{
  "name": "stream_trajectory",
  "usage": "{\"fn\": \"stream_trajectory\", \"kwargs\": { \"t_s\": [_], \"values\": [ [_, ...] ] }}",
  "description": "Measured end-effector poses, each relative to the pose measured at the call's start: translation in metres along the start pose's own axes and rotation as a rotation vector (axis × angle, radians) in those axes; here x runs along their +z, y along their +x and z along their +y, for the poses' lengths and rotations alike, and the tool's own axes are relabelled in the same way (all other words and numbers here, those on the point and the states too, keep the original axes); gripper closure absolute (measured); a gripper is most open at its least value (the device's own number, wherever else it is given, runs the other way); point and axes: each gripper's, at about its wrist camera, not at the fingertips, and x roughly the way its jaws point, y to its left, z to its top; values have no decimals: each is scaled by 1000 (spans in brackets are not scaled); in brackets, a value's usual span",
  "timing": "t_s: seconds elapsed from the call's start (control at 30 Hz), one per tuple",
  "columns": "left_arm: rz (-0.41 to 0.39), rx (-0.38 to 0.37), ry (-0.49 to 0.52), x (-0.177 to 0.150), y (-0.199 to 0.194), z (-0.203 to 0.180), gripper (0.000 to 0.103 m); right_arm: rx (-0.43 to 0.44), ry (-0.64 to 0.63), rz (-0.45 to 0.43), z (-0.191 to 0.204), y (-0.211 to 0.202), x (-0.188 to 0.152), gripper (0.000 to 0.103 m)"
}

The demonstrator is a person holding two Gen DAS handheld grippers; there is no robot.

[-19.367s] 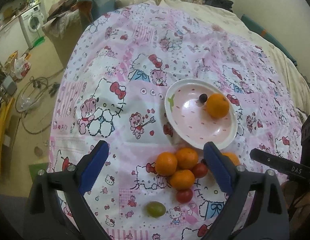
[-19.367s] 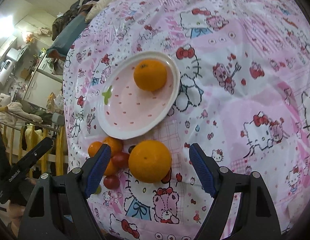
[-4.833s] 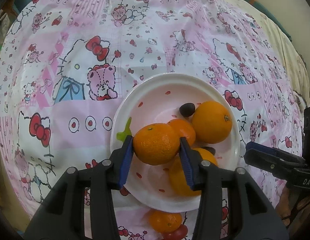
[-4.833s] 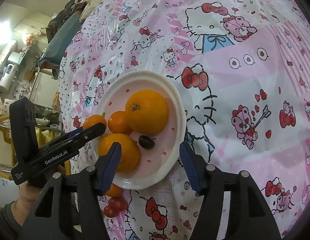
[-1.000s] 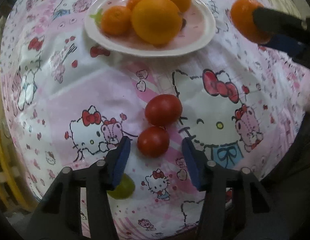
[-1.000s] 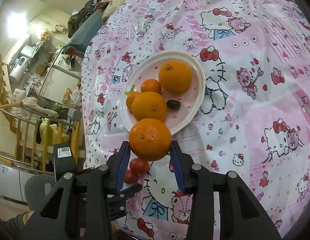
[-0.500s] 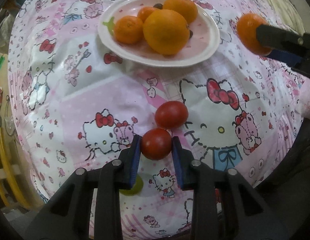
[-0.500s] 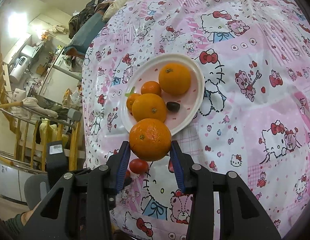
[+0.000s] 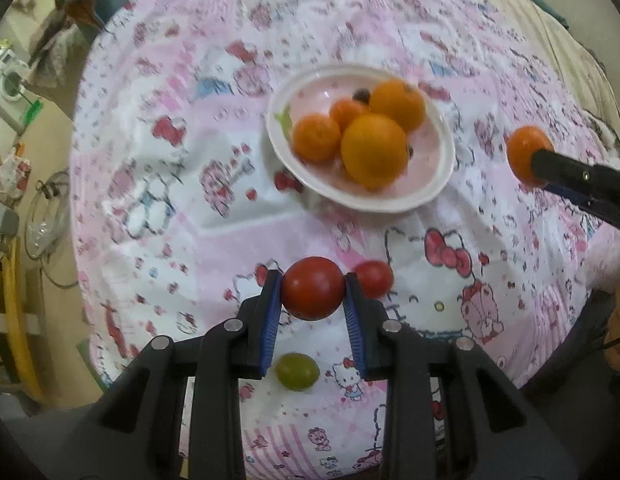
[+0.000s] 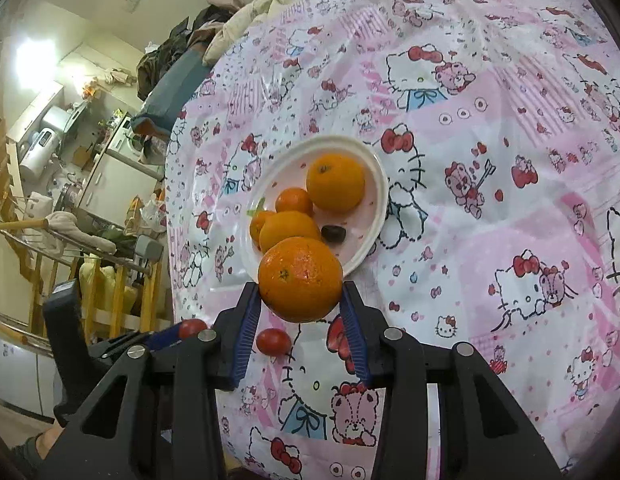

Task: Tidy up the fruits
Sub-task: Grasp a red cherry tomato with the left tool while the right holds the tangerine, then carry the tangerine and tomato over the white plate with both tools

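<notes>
My left gripper is shut on a red tomato and holds it above the cloth. A second tomato lies just right of it, and a green grape lies under the gripper. My right gripper is shut on an orange, held near the front rim of the pink plate. The plate holds several oranges and a dark grape. The right gripper with its orange shows at the right of the left wrist view.
The fruit lies on a bed under a pink Hello Kitty cloth. The second tomato lies left of the right gripper. The bed's left edge drops to a cluttered floor. A railing and furniture stand beyond.
My left gripper closed on the nearer tomato and lifted it off the cloth. My right gripper keeps holding its orange close to the plate's front rim.
</notes>
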Motion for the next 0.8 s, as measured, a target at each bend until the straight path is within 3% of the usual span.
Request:
{"fn": "stream_trajectory", "kwargs": {
  "t_s": [0.53, 0.8],
  "values": [
    [-110, 3, -68, 52, -23, 19, 76, -31, -59, -110, 11, -30, 23, 60],
    [-114, -23, -70, 76, -18, 18, 76, -48, -80, -135, 12, -33, 42, 60]
  ]
}}
